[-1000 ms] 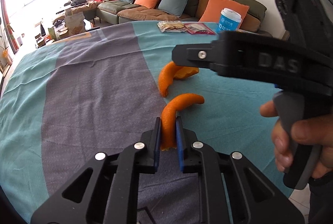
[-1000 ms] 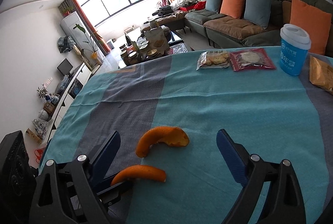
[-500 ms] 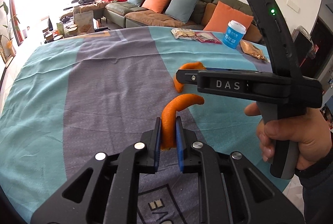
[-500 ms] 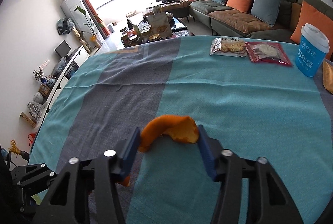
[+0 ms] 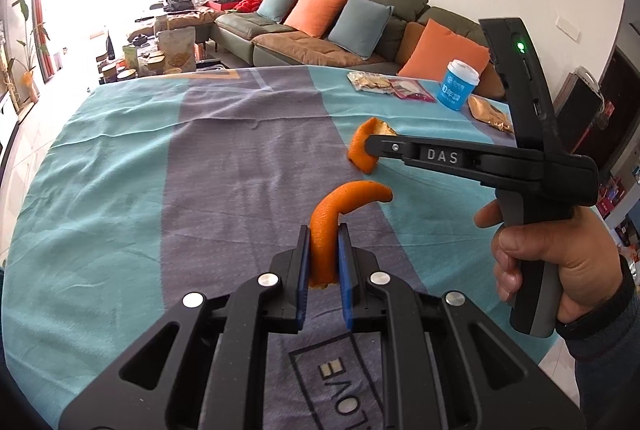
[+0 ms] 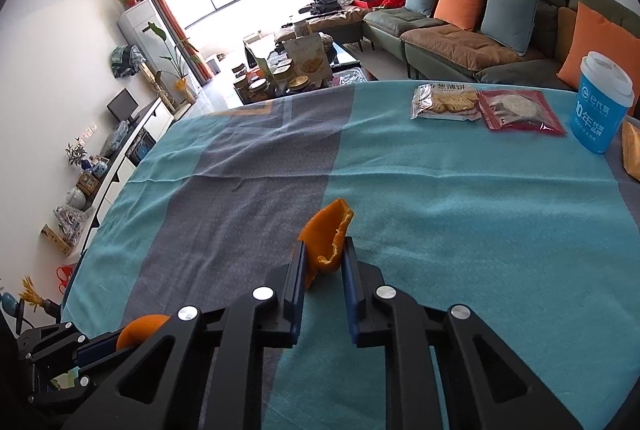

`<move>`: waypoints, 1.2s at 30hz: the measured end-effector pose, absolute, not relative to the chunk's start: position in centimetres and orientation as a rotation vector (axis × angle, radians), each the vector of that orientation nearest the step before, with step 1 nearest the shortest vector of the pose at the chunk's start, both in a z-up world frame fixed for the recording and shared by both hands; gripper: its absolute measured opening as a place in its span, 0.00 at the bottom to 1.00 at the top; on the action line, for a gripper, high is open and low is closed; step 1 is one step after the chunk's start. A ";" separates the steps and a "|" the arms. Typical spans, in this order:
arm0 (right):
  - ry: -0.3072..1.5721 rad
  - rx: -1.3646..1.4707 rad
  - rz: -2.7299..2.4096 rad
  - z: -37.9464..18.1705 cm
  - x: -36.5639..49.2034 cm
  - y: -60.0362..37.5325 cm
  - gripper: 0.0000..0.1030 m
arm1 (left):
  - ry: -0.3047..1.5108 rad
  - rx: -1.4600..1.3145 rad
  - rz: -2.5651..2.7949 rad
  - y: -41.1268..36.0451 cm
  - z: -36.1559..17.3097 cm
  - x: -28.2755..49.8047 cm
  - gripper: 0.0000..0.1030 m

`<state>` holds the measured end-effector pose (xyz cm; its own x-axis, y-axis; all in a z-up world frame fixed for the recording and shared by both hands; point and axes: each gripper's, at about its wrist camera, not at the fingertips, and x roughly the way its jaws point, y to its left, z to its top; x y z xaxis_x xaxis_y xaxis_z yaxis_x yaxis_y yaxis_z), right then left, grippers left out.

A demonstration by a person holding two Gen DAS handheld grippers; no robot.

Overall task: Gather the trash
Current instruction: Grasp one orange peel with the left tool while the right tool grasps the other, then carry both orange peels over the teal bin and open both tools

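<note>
The left gripper [image 5: 324, 250] is clenched on a curved strip of orange peel [image 5: 340, 206], which stands up between its blue pads and bends over toward 2 o'clock at its free end. The right gripper [image 6: 324, 262] has just been closing, and a second, folded piece of orange peel [image 6: 328, 234] is now pinched between its pads, its pale inner side facing 3 o'clock. In the left wrist view that same folded piece shows at about 1 o'clock from the left gripper, caught at the tip of the right gripper's black body, which is marked DAS and carried by a hand [image 5: 560, 258] at 3 o'clock.

Both peels are above a table spread with a teal and grey cloth [image 6: 460, 198]. At the cloth's far side, toward 1 o'clock in the right wrist view, lies a clear packet [image 6: 444, 102] with biscuits visible inside it. Touching its right edge is a red-edged packet [image 6: 520, 110] holding a pale round cake or cracker; which one cannot be told. Just beyond, at 2 o'clock, stands an upright blue paper cup [image 6: 600, 110] closed with a white lid, so its contents cannot be seen. A golden-brown wrapper [image 6: 630, 150] lies at the frame edge beside the cup. Behind the table runs a green sofa [image 6: 460, 30] with orange and blue cushions.
</note>
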<state>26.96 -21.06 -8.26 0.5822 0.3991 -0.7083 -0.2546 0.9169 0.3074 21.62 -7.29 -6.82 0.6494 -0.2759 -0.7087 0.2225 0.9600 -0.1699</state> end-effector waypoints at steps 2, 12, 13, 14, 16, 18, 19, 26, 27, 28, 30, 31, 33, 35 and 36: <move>0.862 0.183 0.387 -8.0 26.7 -20.9 0.13 | 0.806 -0.079 -0.277 -6.8 -6.5 21.3 0.13; 0.778 0.223 0.420 -4.2 23.5 -21.0 0.12 | 0.734 -0.106 -0.243 -4.5 -4.1 19.4 0.13; 0.769 0.222 0.429 -3.8 23.1 -20.7 0.12 | 0.726 -0.112 -0.233 -4.0 -3.8 19.0 0.13; 0.757 0.221 0.440 -3.3 22.6 -20.4 0.12 | 0.718 -0.119 -0.225 -3.5 -3.5 18.7 0.13; 0.740 0.219 0.464 -2.5 21.8 -19.6 0.12 | 0.698 -0.132 -0.202 -2.3 -2.9 17.9 0.13; 0.721 0.219 0.496 -1.6 20.9 -18.6 0.12 | 0.678 -0.148 -0.175 -0.9 -2.2 17.0 0.13; 0.714 0.218 0.510 -1.3 20.5 -18.1 0.12 | 0.669 -0.152 -0.163 -0.4 -1.9 16.6 0.13; 0.676 0.190 0.639 0.9 18.0 -13.3 0.12 | 0.603 -0.196 -0.056 4.6 0.2 13.0 0.13; 0.673 0.184 0.658 1.1 17.8 -12.5 0.12 | 0.595 -0.204 -0.037 5.4 0.4 12.5 0.13; 0.670 0.179 0.675 1.3 17.6 -11.7 0.12 | 0.589 -0.209 -0.023 6.0 0.6 12.1 0.13; 0.668 0.167 0.712 1.6 17.2 -10.1 0.12 | 0.576 -0.217 0.014 7.5 1.0 11.1 0.13; 0.667 0.162 0.728 1.8 17.0 -9.4 0.12 | 0.568 -0.225 0.035 8.4 1.2 10.5 0.13; 0.664 0.149 0.765 2.2 16.6 -7.7 0.12 | 0.551 -0.232 0.079 10.0 1.7 9.3 0.13; 0.661 0.135 0.809 2.6 16.2 -5.7 0.12 | 0.538 -0.238 0.117 11.5 2.1 8.0 0.13; 0.659 0.128 0.826 2.8 16.0 -4.9 0.12 | 0.531 -0.240 0.142 12.4 2.3 7.3 0.13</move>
